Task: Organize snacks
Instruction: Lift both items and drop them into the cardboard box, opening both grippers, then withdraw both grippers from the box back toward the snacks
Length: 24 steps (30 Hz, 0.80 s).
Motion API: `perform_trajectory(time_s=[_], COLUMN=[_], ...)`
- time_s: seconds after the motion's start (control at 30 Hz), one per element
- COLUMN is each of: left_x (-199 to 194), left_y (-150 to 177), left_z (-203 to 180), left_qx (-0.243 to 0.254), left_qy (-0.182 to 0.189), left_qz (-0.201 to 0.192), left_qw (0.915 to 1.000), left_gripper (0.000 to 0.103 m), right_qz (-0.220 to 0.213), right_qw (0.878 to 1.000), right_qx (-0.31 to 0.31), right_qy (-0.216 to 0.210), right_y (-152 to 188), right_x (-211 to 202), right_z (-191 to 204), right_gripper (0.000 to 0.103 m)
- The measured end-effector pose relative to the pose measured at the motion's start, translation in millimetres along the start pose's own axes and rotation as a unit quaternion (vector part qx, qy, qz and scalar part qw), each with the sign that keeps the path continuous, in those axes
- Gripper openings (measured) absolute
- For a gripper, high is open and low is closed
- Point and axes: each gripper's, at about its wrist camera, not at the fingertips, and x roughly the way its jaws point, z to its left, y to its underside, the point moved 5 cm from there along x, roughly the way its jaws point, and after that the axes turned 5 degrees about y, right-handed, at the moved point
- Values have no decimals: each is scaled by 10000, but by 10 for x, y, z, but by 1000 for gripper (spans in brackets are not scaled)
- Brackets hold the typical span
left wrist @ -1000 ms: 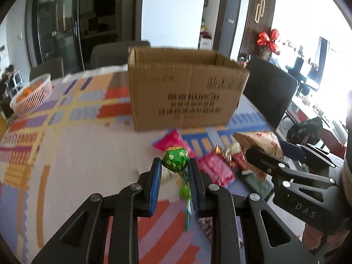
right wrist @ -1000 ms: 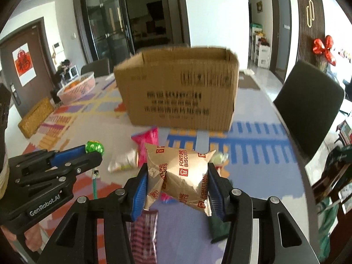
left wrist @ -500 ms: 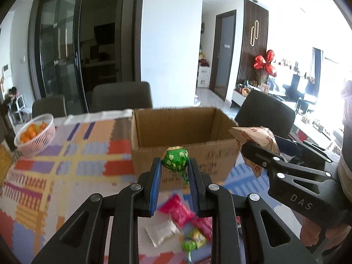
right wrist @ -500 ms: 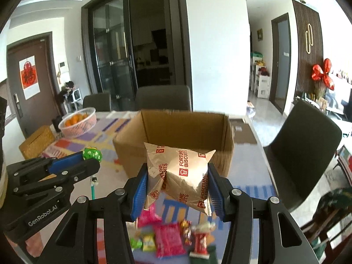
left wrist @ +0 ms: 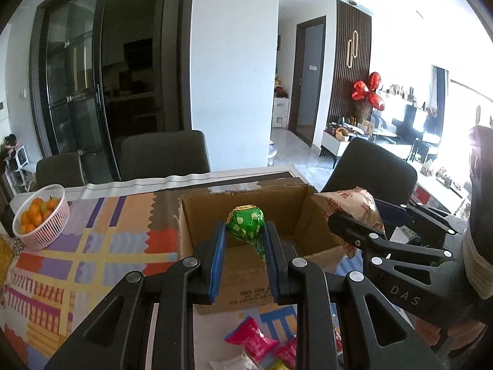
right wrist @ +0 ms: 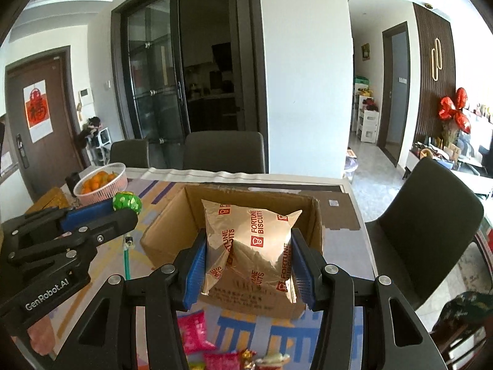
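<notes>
Glossy green foil wrapped the lollipop (left wrist: 245,224); the biscuit bag (right wrist: 250,246) shone metallic. The box (left wrist: 243,280) was matt, rough cardboard; the basket (left wrist: 46,225) white plastic.

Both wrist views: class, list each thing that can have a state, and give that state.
Left gripper: shut on green lollipop, raised.
Right gripper: shut on biscuit packet, raised.
Cardboard box: open, upright, looks empty.
Fruit basket: holds oranges.
Pink snack packets: loose on table.
</notes>
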Motion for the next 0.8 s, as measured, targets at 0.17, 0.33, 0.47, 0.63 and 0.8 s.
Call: perform_trajectory(time_s=[0.17, 0.33, 0.47, 0.63, 0.8], left_x=[254, 487, 651, 693, 556], left_y=[-108, -154, -144, -87, -23], left_z=[99, 160, 208, 269, 278], left_qx=[-7, -45, -115, -174, -178], left_qy=[22, 29, 62, -106, -163], left_qz=[246, 507, 700, 766, 730], left_qw=[9997, 9987, 9975, 9968, 9970], left_gripper=[25, 25, 25, 41, 47], right_qz=[136, 355, 544, 735, 774], right_qw=[9998, 9988, 9978, 9960, 9953], right_qx=[-108, -297, -367, -483, -491], right_qy=[59, 144, 130, 180, 309], right_y=[-104, -159, -172, -132, -32], right_x=[210, 428, 567, 695, 651], right_z=[-35, -43, -37, -4, -30], right_gripper=[51, 51, 52, 65, 68])
